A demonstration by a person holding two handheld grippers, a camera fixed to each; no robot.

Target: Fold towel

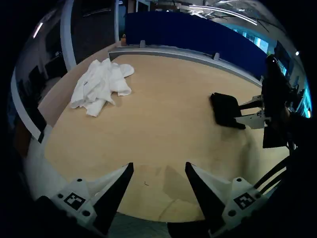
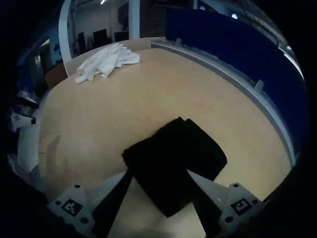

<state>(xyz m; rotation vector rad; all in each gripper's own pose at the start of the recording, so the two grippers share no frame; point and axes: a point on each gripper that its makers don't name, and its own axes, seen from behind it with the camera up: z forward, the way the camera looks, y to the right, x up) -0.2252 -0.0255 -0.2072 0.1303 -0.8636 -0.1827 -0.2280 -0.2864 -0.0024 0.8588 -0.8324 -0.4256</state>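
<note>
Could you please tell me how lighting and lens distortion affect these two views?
Left gripper view: the fisheye bows the far edge of the table and the blue partition, and a ceiling strip light glares; the white towel is readable. Right gripper view: dimmer; the black towel shows no fold detail.

The left gripper (image 1: 158, 166) had two black, wedge-shaped fingers (image 1: 115, 190) tapering to points. Each was set on a white mount bearing a square black-and-white marker (image 1: 74, 200) and dark screws. Black cables (image 1: 273, 173) curved beside its right mount. The right gripper (image 2: 158, 172) was built alike.
</note>
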